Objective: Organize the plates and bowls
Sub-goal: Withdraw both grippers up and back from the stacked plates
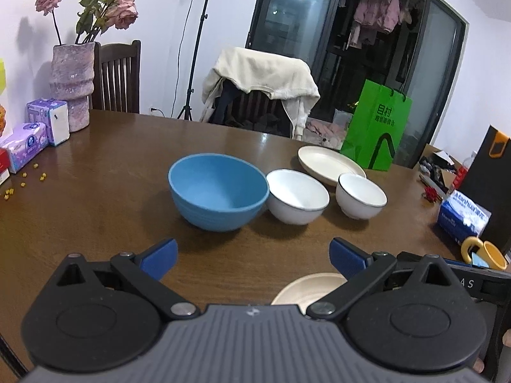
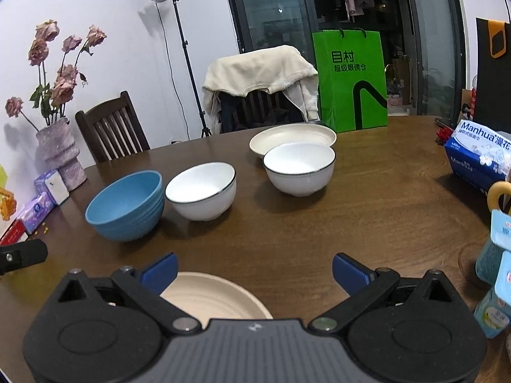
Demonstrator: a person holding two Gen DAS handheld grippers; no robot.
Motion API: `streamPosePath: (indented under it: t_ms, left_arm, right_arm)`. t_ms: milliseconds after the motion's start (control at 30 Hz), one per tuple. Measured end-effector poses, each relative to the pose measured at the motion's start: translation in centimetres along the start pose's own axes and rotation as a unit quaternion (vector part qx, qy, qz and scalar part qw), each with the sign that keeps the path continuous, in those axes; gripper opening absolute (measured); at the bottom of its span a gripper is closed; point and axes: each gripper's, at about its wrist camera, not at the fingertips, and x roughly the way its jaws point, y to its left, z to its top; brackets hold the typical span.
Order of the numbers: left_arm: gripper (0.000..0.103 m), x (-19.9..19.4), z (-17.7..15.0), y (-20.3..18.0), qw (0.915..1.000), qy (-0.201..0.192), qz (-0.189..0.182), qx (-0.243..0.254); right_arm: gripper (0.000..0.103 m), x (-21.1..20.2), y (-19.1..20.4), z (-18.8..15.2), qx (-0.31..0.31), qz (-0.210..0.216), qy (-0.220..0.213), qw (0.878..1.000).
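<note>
Both grippers stand at full spread with nothing between the blue pads: left gripper, right gripper. Neither touches any dish.

Layout on the wooden table: blue bowl at the left, the nearer white bowl just beside it (rims touching or nearly so; cannot tell), the second white bowl further right, directly in front of the far cream plate, whose front rim it overlaps in this view. A near cream plate lies just under the right gripper, partly hidden by its body.

Judged step: choosing the first pick, with nothing stacked so far. Sensible order would be plate onto plate and the two matching white bowls nested, the blue bowl kept as the base or apart.

Notes for a good pick:
- Take a bowl by one wall, one pad inside and one outside, since the rim is thin and glazed and a shallow bite may slip.
- Clear the second white bowl before lifting the far plate.
- Lower bowl into bowl level, to avoid clinking the rims.
- Approach the near plate low, from its edge.
</note>
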Motion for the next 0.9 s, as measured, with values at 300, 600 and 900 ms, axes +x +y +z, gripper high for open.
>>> streamPosePath:
  t_ms: [300,600,900]
  left_arm:
    - [0.103,1.1,3.2,-0.1,0.9996,-0.023,-0.003,-0.012]
    - [0.103,2.9,6.2,-0.4,0.9992,-0.028,0.003,-0.028]
    - [0.103,4.9,9.1,-1.4,0.9988,-0.034,0.002,-0.034]
  right_arm:
    - [0.103,1.3,-0.1,3.2,0.01,-0.002,-0.003,1.0]
    - [0.103,4.0,-0.3,6.0,0.02,-0.02,0.011,1.0]
    - [0.103,6.7,-1.2,8.6,0.023,-0.02,0.023,0.999]
